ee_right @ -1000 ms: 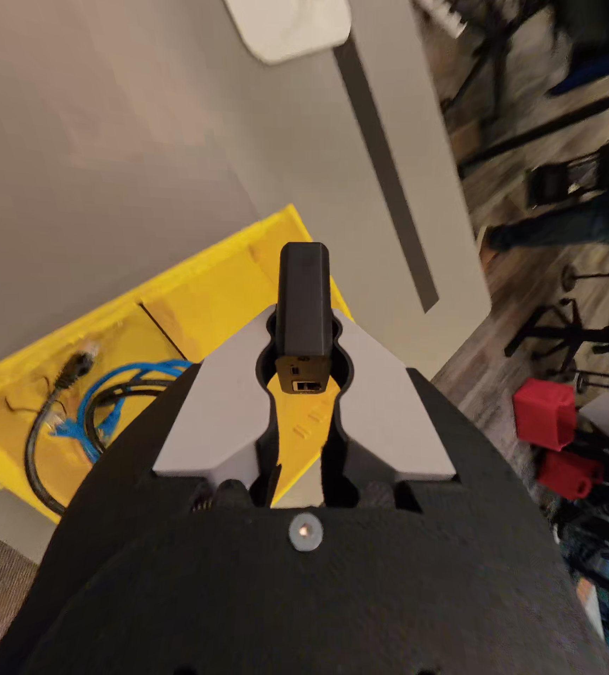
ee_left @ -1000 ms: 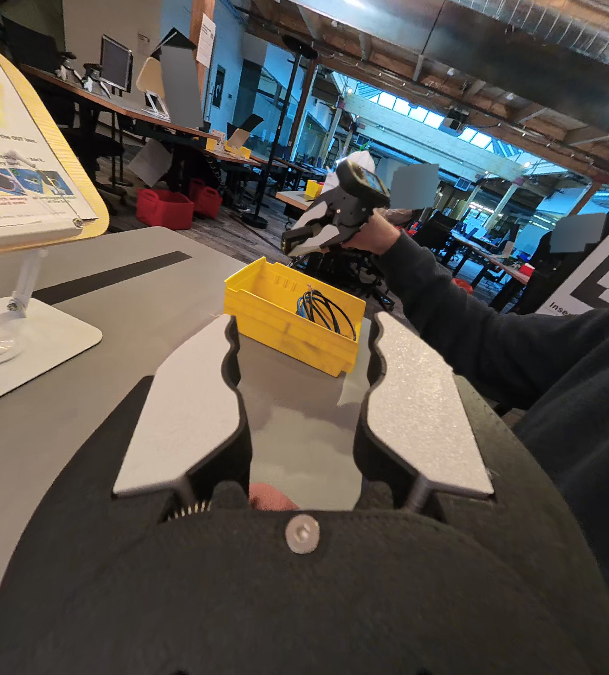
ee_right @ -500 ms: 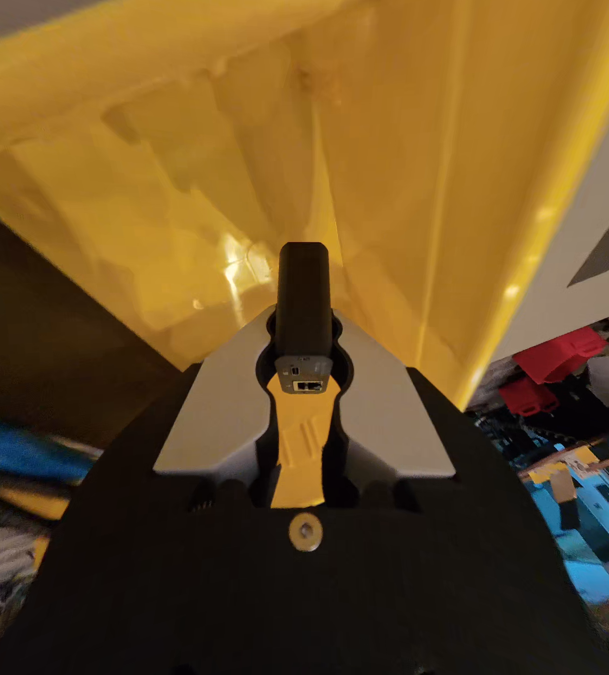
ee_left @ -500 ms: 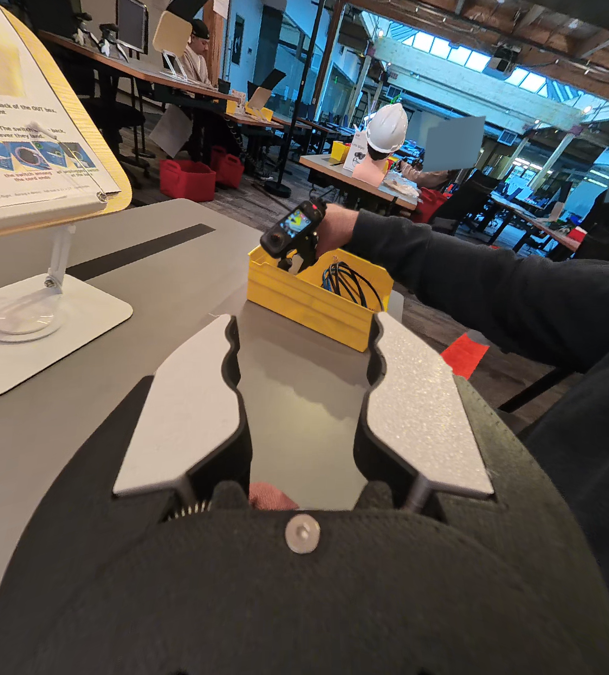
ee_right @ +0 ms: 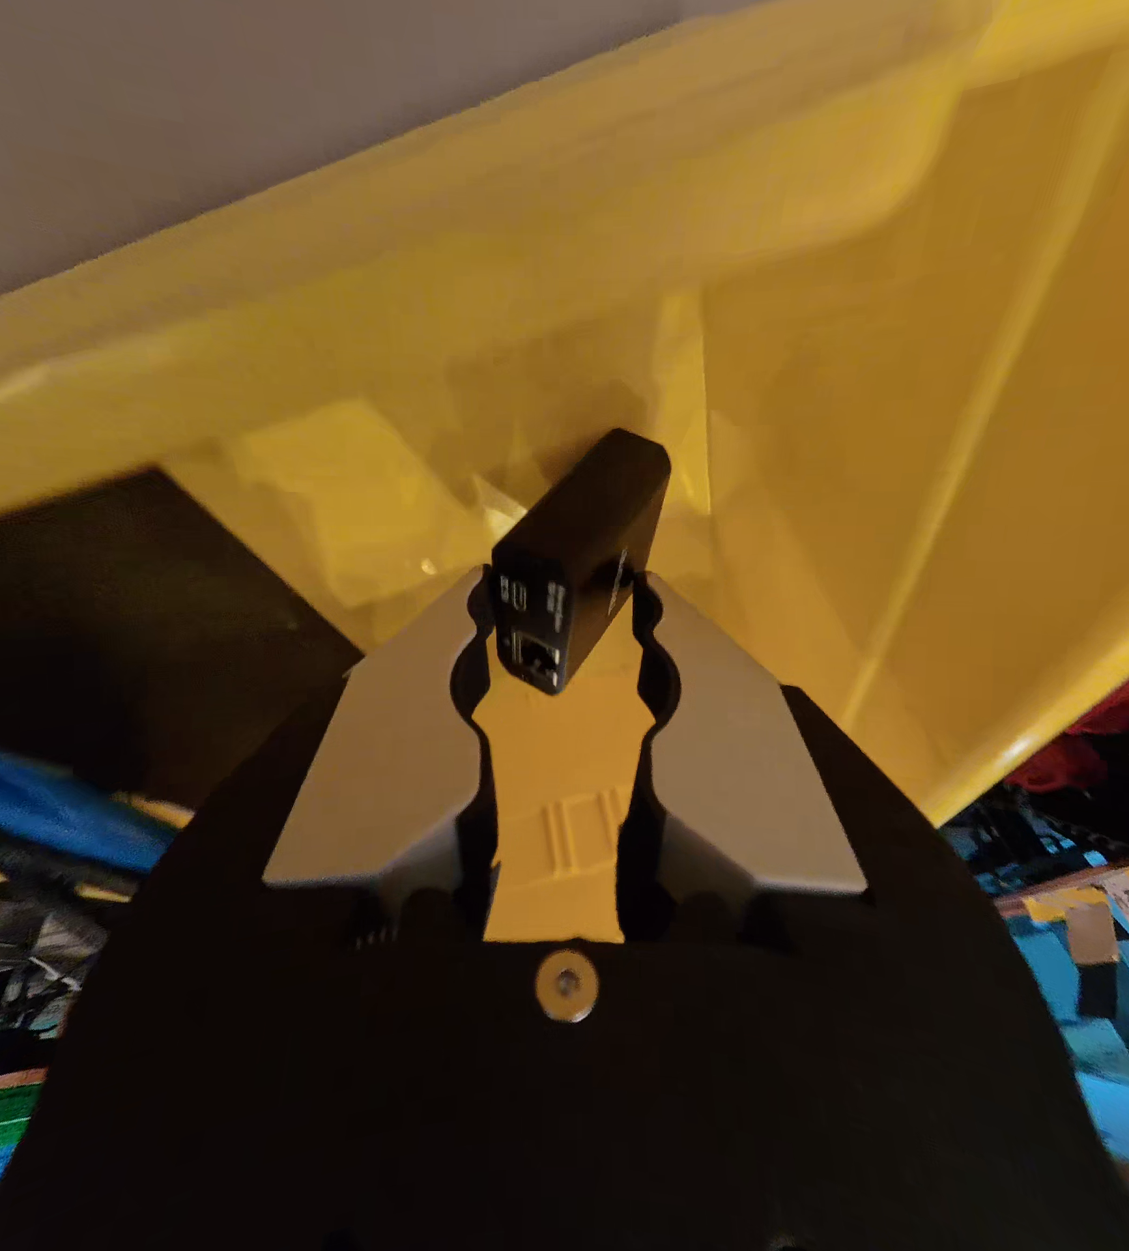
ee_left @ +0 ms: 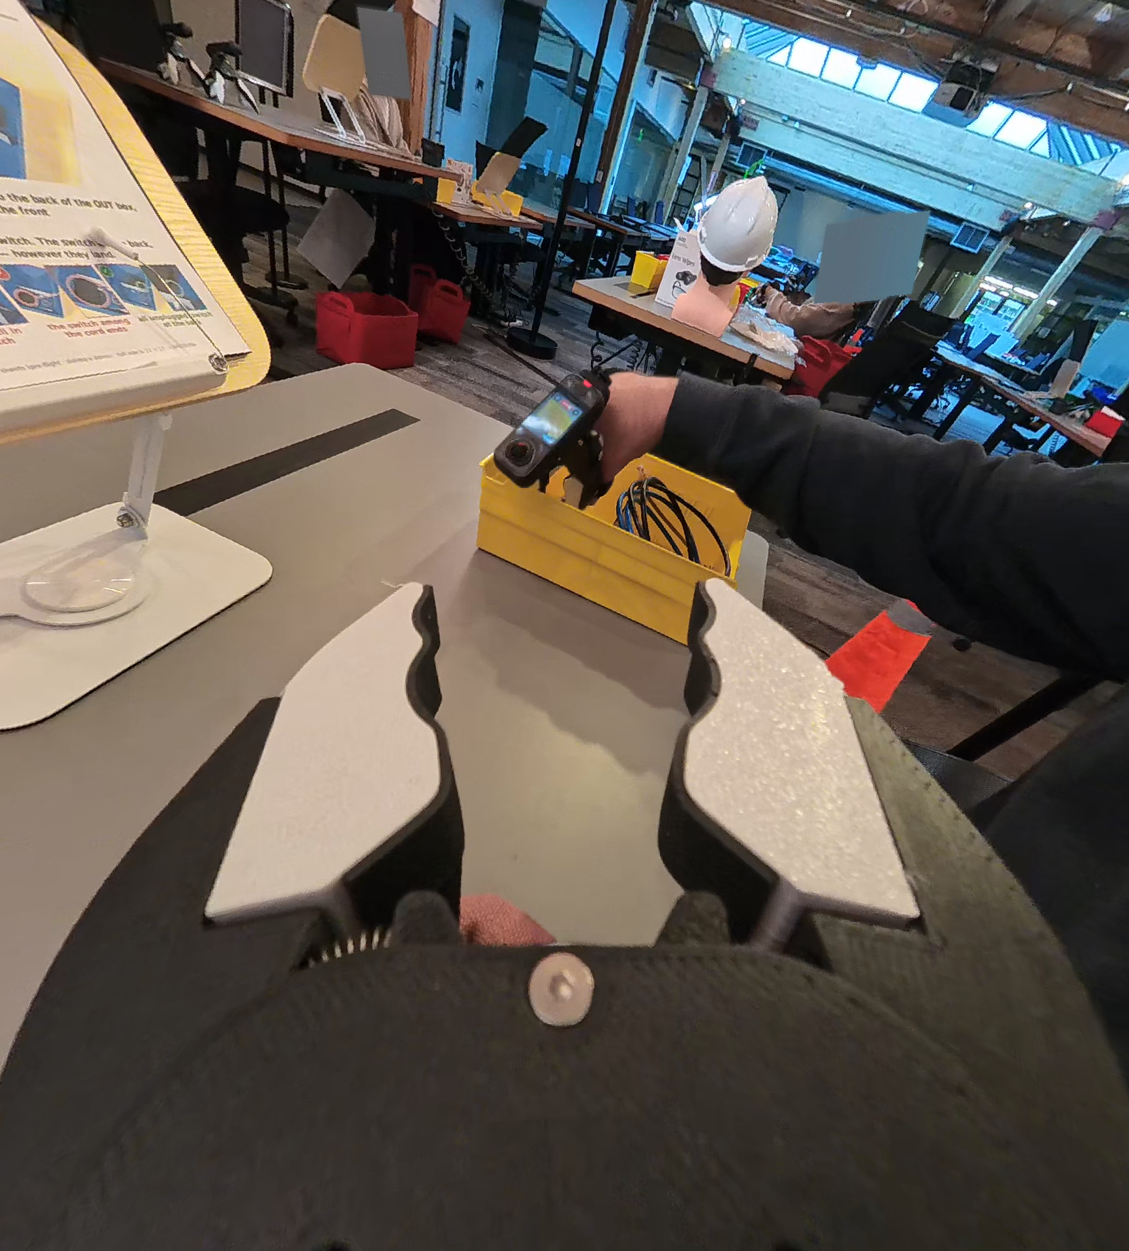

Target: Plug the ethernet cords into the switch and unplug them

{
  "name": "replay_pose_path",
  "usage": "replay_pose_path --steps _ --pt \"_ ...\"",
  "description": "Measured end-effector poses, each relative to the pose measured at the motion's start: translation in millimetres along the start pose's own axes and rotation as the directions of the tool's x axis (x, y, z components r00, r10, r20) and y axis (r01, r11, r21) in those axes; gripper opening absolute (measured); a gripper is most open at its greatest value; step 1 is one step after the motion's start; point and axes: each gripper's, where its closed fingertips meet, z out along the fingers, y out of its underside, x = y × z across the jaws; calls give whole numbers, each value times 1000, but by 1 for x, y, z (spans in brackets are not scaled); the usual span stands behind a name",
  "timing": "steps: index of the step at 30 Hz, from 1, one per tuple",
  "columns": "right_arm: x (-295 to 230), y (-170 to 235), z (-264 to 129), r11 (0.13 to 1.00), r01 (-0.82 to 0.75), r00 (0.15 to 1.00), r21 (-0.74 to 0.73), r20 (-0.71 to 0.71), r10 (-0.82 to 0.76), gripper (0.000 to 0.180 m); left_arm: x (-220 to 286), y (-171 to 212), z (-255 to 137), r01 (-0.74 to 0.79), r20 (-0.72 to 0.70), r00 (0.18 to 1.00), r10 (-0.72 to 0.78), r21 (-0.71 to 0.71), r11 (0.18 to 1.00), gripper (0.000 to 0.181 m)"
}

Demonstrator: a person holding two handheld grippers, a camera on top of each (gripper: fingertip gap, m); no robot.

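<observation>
counter (ee_left: 358,487) fills our left wrist view, where our left hand-held gripper (ee_left: 561,609) hangs spread wide and empty above bare grey surface. beyond it the yellow bin (ee_left: 588,562) holds the coiled ethernet cords (ee_left: 673,518), and our right hand-held gripper (ee_left: 578,484), which a second ago was raised above the bin, has dipped inside it.

in our right wrist view, the right hand-held gripper (ee_right: 558,589) has loosened since half a second ago. the switch (ee_right: 582,555), then clamped straight along the fingers, now sits tilted between parted jaws; whether either finger touches it we cannot tell. its far end reaches toward the bin wall (ee_right: 819,406). its long axis runs away from us, leaning right, port face toward the camera. we judge it is being dropped off in the bin, near the task's end.
</observation>
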Motion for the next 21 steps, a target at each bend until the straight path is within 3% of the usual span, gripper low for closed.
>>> replay_pose_path --steps 3,7,10,15,18,21 --pt "-14 6 -10 1000 -15 996 6 86 14 52 0 -3 -1 -6 6 1000 6 5 1000 71" --pt "-7 14 -34 996 -59 998 64 33 57 53 -2 -5 -5 -37 33 999 37 -7 999 71" --pt "0 20 -65 965 -162 985 204 -24 170 53 -12 -4 -16 -105 115 987 111 -57 993 72" --pt "0 64 -107 804 -371 899 465 -37 436 68 -60 27 -69 -233 345 864 366 -369 900 82" --pt "-10 100 -102 693 -482 828 535 20 560 82 -94 56 -120 -178 470 764 443 -506 844 90" --pt "-23 130 -79 595 -585 755 550 102 648 91 -119 77 -175 -59 590 705 395 -506 861 94"
